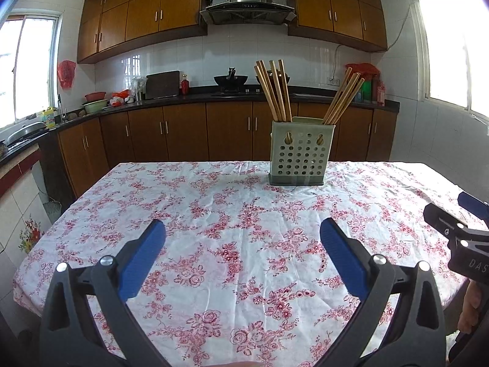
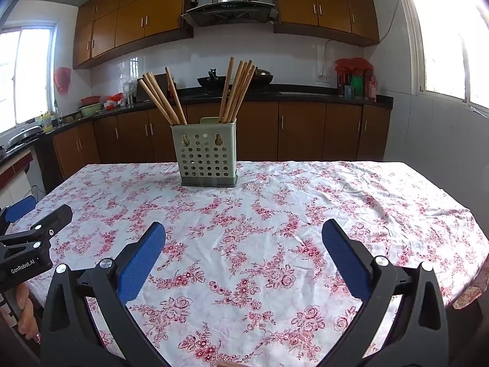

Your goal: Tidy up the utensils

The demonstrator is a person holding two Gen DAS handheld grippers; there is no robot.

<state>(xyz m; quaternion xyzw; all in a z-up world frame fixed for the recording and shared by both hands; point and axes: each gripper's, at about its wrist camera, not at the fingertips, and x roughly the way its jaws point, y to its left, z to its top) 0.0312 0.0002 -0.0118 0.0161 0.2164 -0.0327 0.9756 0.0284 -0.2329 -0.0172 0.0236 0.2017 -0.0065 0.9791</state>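
While both tools hang low over the near edge of the table [image 1: 232, 275], the left gripper [image 1: 243, 235] has its blue fingers [image 1: 140, 263] spread wide, nothing between them, just flowered cloth [image 2: 275, 214] underneath. Moving right, the holder [image 1: 301, 153] stands upright at the far middle of the table, a pale green box with round holes on a darker base. Two bunches of chopsticks fan out of it: the left bunch [image 1: 275, 90] leaning left, the right bunch [image 1: 342, 98] leaning right, each in its own end of the holder. Further right, the right gripper [image 2: 244, 235] is also spread, blue pads [image 2: 345, 260] well apart and empty. From its own camera the holder [image 2: 207, 156] sits ahead and a touch left. Each gripper shows at the edge of the other's view, well apart. Behind the table run brown cabinets [image 1: 183, 134] and a dark counter with a wok [image 1: 230, 79].
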